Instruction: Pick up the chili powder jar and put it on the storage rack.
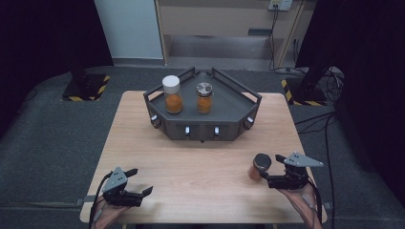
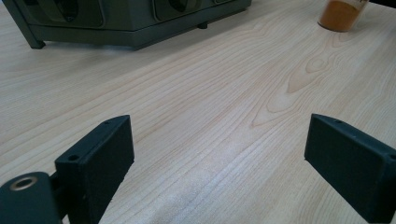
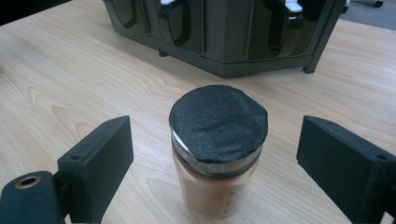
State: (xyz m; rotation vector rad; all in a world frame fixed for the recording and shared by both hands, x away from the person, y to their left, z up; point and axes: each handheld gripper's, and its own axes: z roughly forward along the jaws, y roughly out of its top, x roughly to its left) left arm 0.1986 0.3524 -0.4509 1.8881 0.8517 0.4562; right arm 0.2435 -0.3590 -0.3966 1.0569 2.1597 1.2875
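Observation:
A glass jar of orange powder with a black lid [image 1: 260, 166] [image 3: 217, 121] stands upright on the wooden table [image 1: 191, 157], front right. My right gripper [image 1: 271, 169] [image 3: 215, 140] is open around it, one jaw on each side, and neither pad touches the glass. At the front left, my left gripper [image 1: 139, 180] [image 2: 217, 140] rests low over bare wood, open with nothing between its jaws. The black-lidded jar's base [image 2: 341, 14] sits far off at the top right of the left gripper view.
A dark grey angular rack [image 1: 239, 112] [image 2: 130, 23] [image 3: 224, 42] stands at the back middle of the table. It carries a white-lidded jar [image 1: 172, 94] and a silver-lidded jar [image 1: 204, 98], both with orange powder. The table's front edge is close behind both hands.

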